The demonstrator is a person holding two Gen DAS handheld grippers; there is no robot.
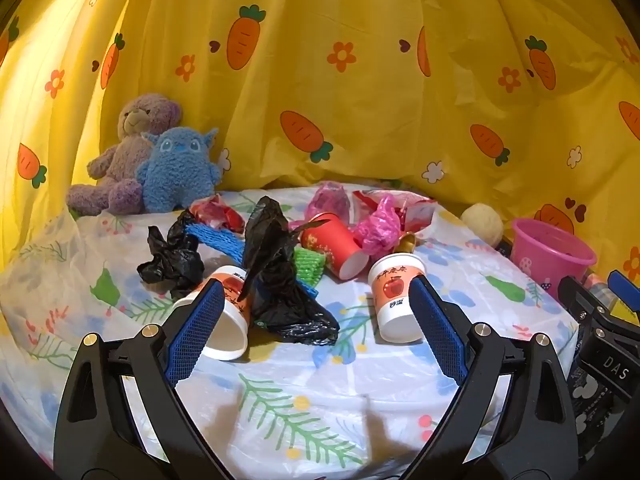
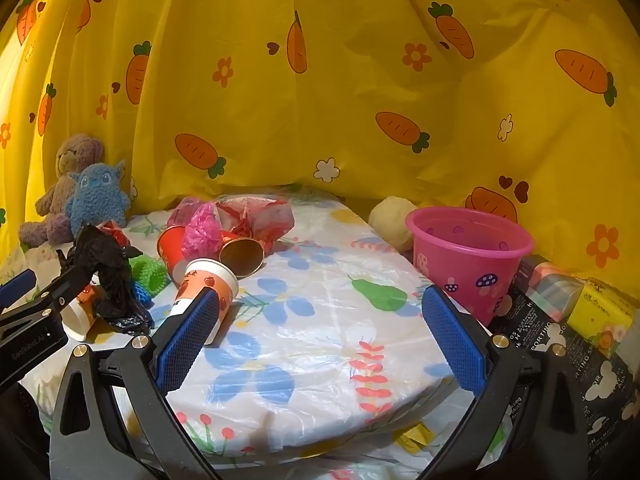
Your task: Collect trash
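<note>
Our left tongs (image 1: 316,328) stand wide apart and empty above the near part of the tabletop (image 1: 320,392), and our right tongs (image 2: 320,336) are spread just as wide, nothing between them, tipped a little downward over a bare stretch of the floral plastic cover.

Behind everything we see the yellow carrot-print curtain (image 1: 360,92). Against it at the far left sit a purple teddy bear (image 1: 132,152) and a blue plush monster (image 1: 178,168), touching each other. At the right edge of the tabletop stands the pink bucket (image 2: 468,260), upright and open-mouthed, with a cream fuzzy ball (image 2: 392,220) just behind it.

The trash lies in a heap across the middle and far part of the tabletop. A large crumpled black plastic bag (image 1: 276,276) rises in the centre, and a smaller black wad (image 1: 172,256) sits to its left. A blue foam net (image 1: 216,240) and a green foam net (image 1: 308,266) poke out from beneath the bags. A red paper cup (image 1: 336,246) lies on its side behind them, next to a pink plastic bag (image 1: 378,228) and a red-and-white wrapper (image 1: 416,208). Two white cups with an apple print lie nearer us: one tipped cup (image 1: 228,320) beside our left tongs' left finger, the other apple cup (image 1: 396,300) just ahead of the right finger. A small gold cup (image 2: 242,256) lies on its side among the pile.
</note>
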